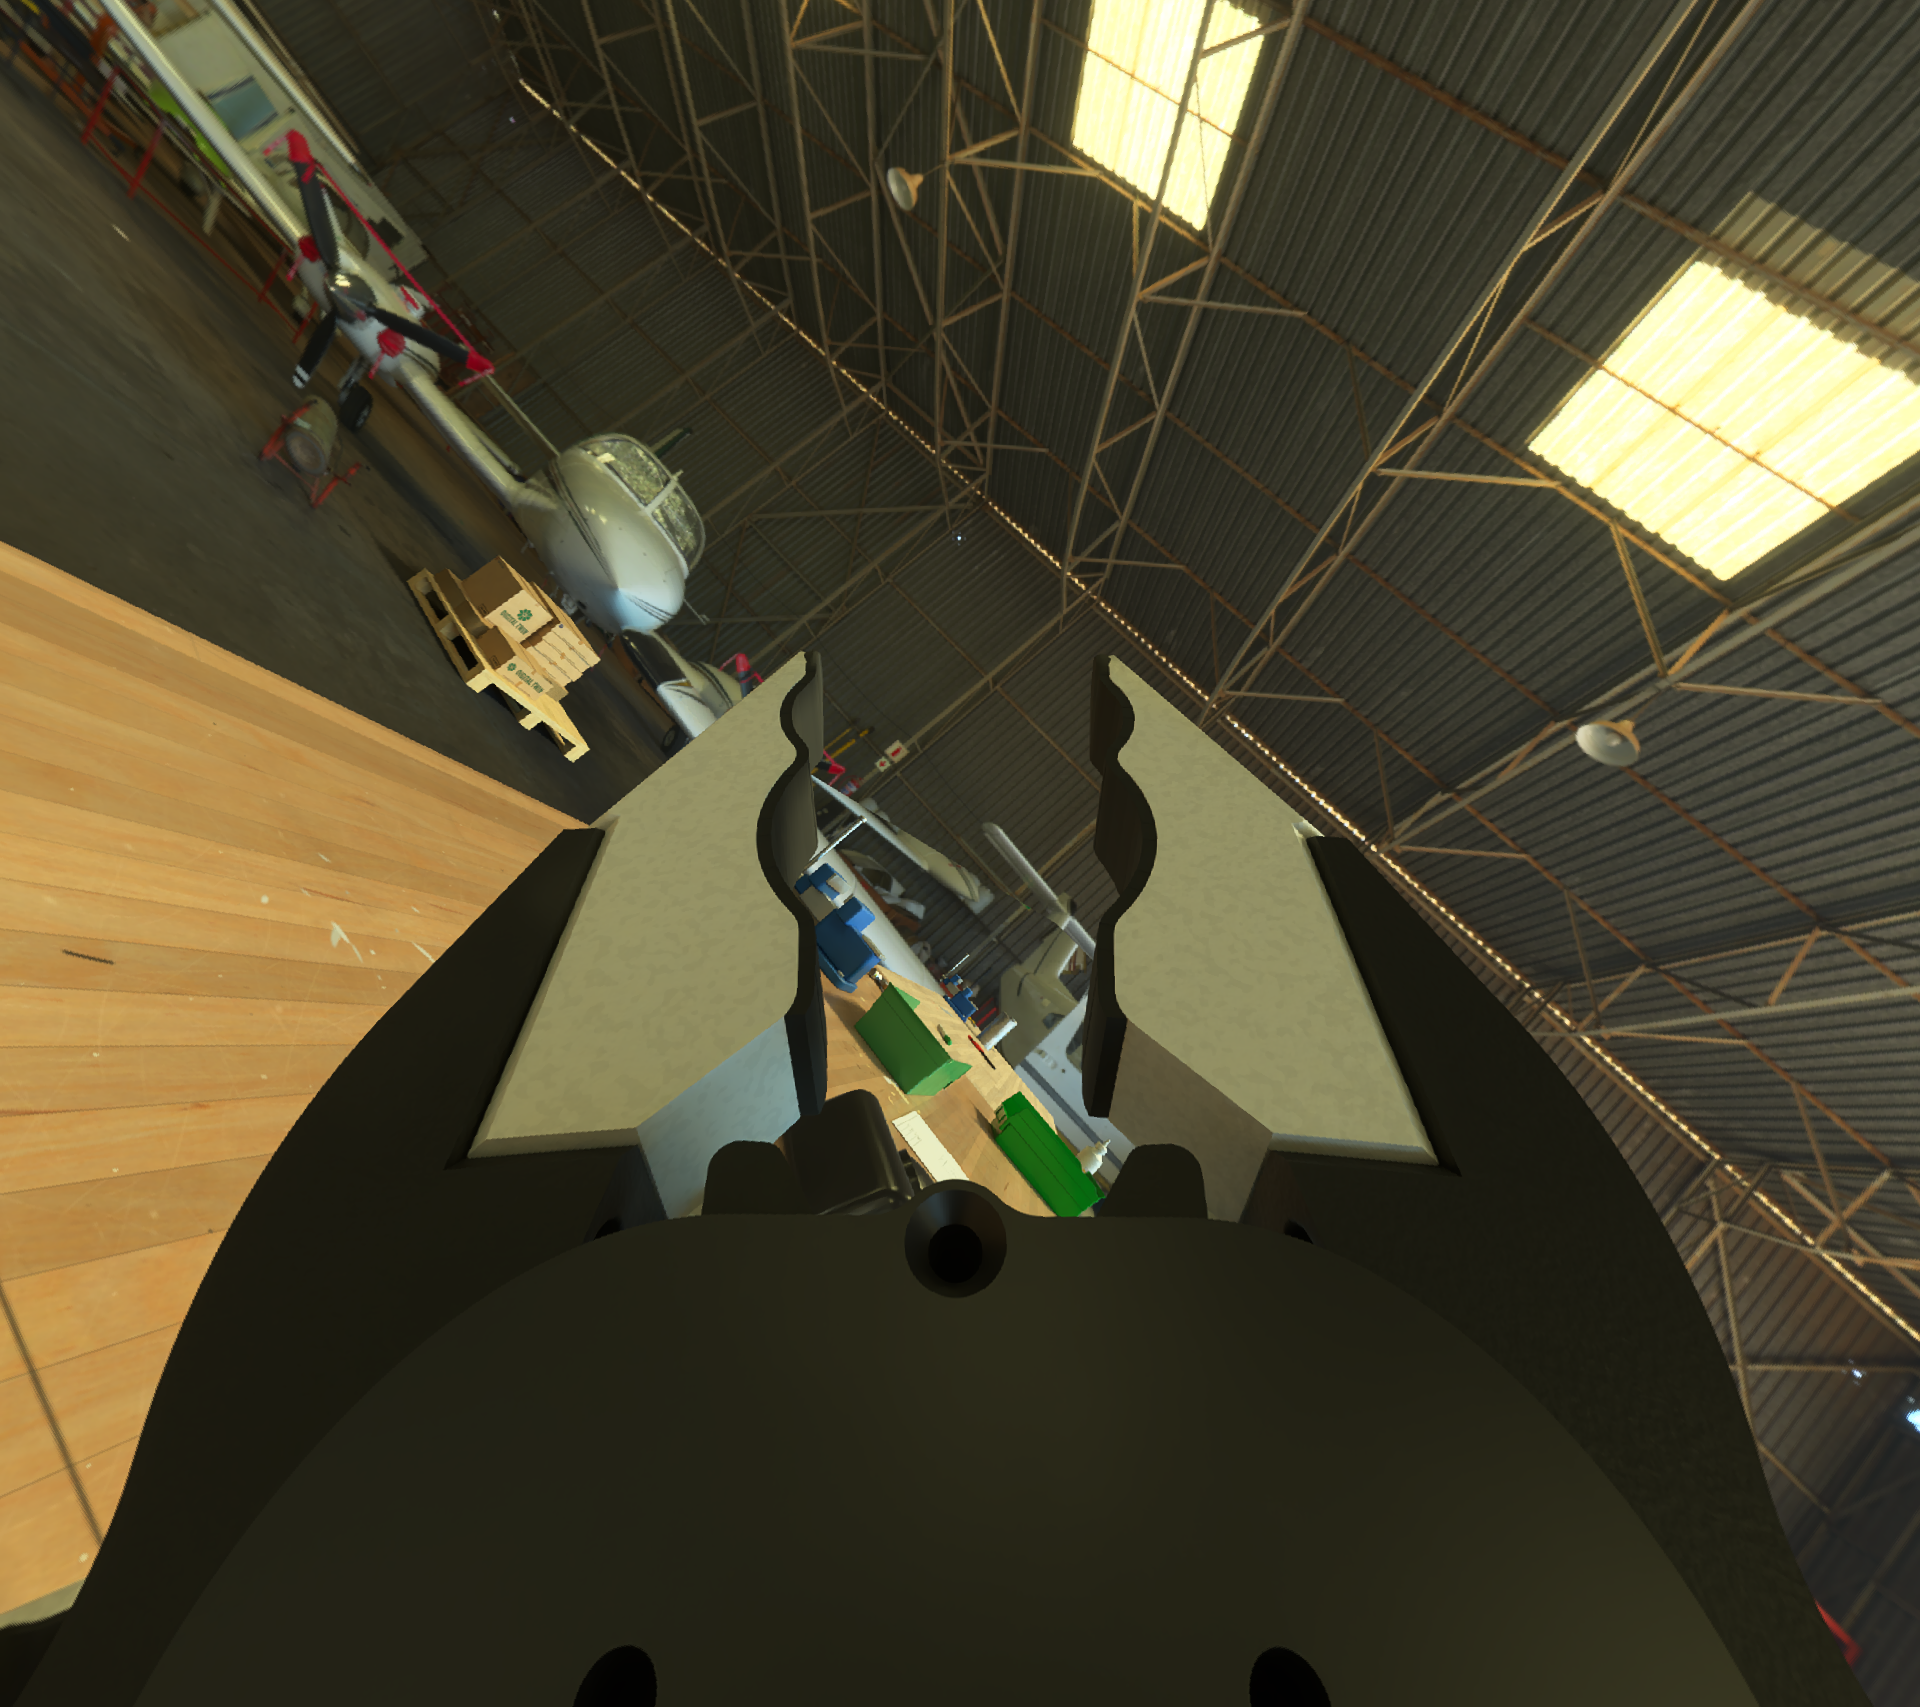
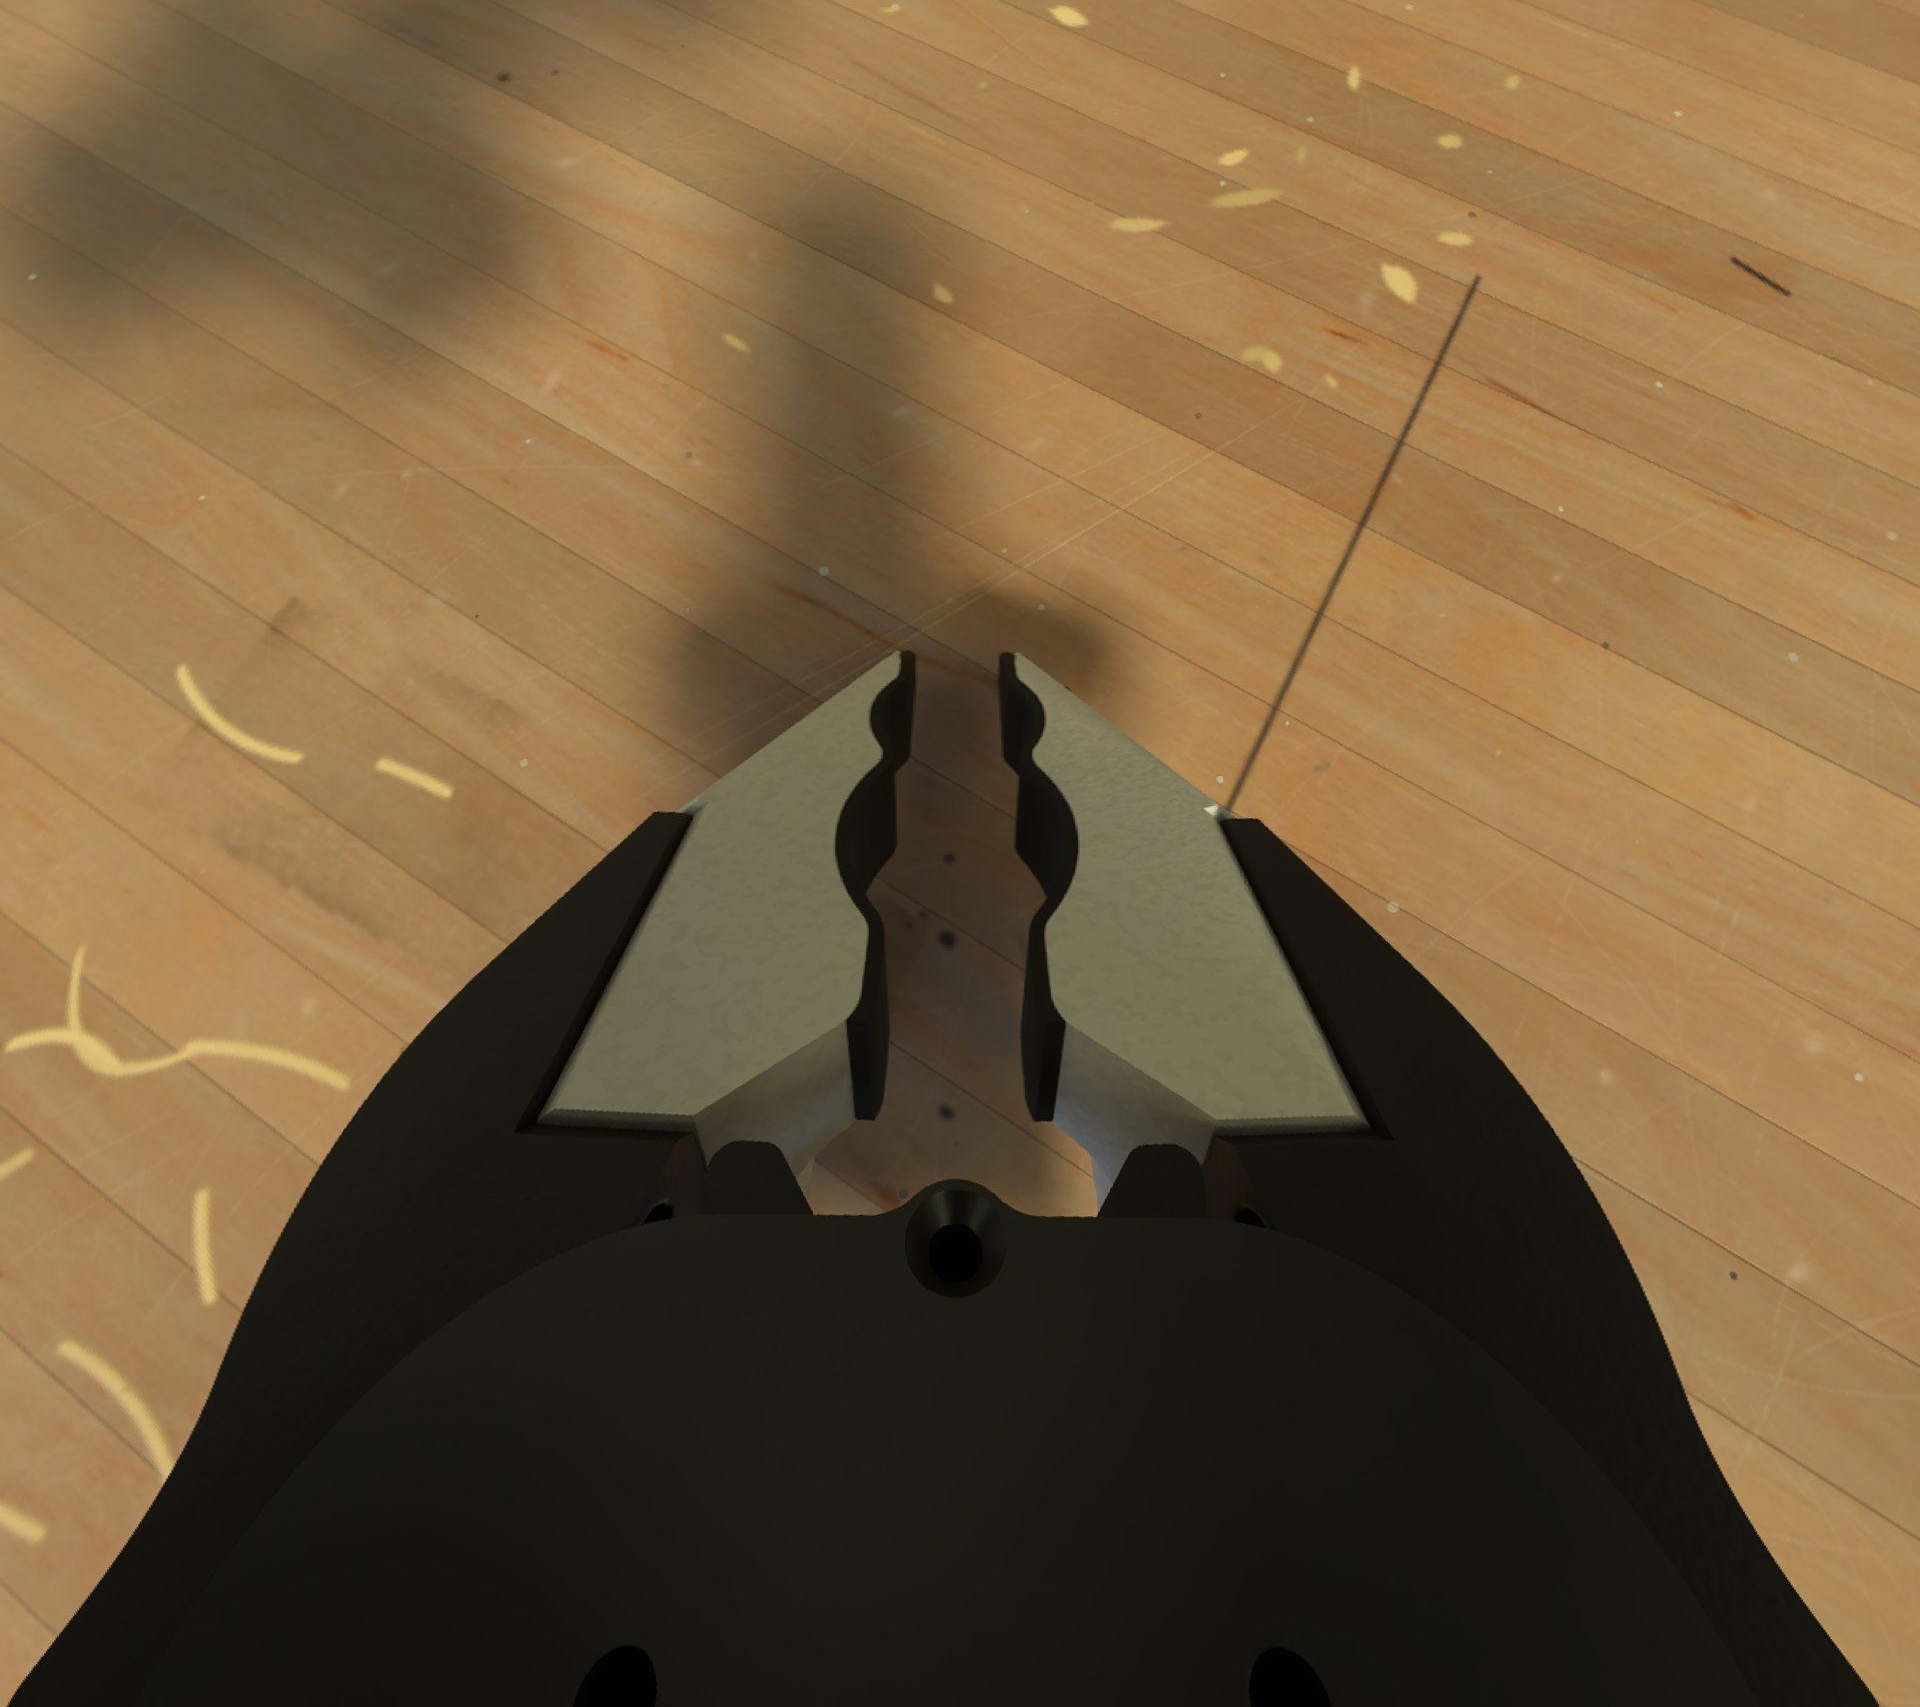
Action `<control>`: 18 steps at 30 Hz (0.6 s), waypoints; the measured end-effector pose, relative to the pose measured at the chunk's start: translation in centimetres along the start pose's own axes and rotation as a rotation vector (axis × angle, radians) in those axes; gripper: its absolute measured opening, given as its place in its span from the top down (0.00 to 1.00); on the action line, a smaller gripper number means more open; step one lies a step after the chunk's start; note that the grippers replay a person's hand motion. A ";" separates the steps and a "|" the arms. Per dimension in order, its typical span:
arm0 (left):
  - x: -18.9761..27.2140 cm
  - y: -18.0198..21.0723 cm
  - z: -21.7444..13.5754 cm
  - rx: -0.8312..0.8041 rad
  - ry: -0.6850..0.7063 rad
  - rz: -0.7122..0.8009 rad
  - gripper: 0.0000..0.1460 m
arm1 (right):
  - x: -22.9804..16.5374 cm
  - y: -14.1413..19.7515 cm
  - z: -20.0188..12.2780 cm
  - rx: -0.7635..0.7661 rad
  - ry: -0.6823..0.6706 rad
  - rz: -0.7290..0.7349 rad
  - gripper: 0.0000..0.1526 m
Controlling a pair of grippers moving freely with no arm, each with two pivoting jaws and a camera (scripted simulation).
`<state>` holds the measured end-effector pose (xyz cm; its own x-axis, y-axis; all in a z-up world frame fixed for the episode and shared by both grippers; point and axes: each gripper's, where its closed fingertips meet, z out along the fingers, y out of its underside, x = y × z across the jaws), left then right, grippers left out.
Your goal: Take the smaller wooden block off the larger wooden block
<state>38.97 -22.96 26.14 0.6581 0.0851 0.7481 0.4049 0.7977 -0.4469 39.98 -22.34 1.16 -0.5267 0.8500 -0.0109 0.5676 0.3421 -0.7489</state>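
Note:
Neither wooden block shows in either view. My left gripper point(image 1: 956, 665) is open and empty, with a wide gap between its fingers. It is tilted up and away from the wooden table point(image 1: 208, 930), towards the hall's roof. My right gripper point(image 2: 954, 660) points down at the wooden table top point(image 2: 1351, 514) and hovers close above it. Its jaws stand only a narrow gap apart, with nothing between them. Its shadow point(image 2: 831, 410) falls on the table just ahead of the fingertips.
The table's far edge point(image 1: 312, 681) runs across the left of the left wrist view. Beyond it lies a hangar floor with a white aircraft point(image 1: 613, 525) and a pallet of boxes point(image 1: 509, 629). Pale wood shavings point(image 2: 239, 738) and a thin dark line point(image 2: 1351, 535) mark the table top.

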 end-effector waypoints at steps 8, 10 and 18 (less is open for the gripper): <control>0.0 0.0 0.0 0.008 0.000 0.000 0.65 | -0.4 0.1 -0.6 0.006 -0.071 0.007 0.98; 0.0 0.0 0.0 0.009 -0.001 -0.002 0.65 | -0.4 0.0 -1.4 0.023 -0.083 0.000 0.98; 0.0 0.0 0.0 0.024 -0.001 0.000 0.65 | -0.6 -1.2 -9.6 0.219 -0.280 0.012 1.00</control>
<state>38.97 -22.98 26.11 0.6574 0.0856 0.7487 0.3893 0.8120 -0.4347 45.64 -19.40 8.43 -0.6913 0.7001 -0.1790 0.4415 0.2131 -0.8716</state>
